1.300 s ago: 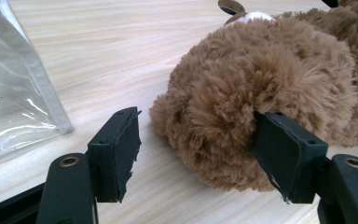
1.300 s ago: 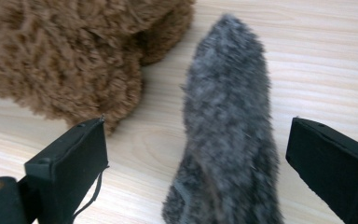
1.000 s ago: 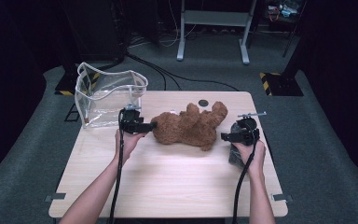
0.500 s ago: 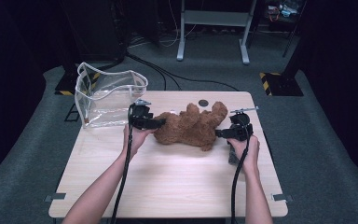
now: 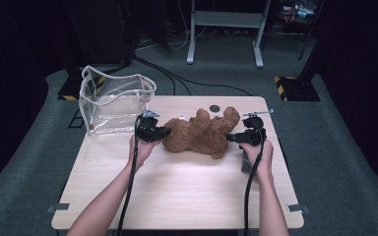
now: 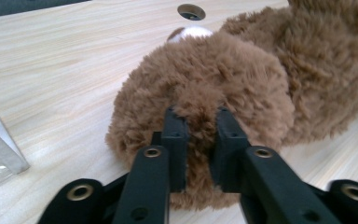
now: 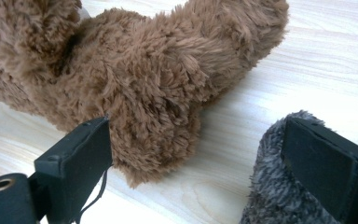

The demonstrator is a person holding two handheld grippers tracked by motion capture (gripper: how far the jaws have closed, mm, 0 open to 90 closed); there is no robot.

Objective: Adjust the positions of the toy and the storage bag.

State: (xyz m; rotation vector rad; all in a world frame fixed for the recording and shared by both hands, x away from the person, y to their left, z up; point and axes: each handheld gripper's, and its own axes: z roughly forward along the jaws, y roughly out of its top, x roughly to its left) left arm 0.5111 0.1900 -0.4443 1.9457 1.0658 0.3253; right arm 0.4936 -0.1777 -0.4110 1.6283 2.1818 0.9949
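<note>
Left gripper point(image 5: 166, 132) newly clamped on teddy bear point(image 5: 202, 132), lengthwise across table.

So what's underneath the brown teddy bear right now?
The brown teddy bear lies directly on the light wooden table; nothing else shows under it. Its underside is hidden. A grey furry thing lies beside it, near the right tongs.

The high view looks down from above the table's point(image 5: 177, 191) near edge. Both gripper views sit low and close, sharing the brown plush bear point(image 5: 202, 135) point(image 6: 223, 84) point(image 7: 144, 79) mid-frame.
</note>
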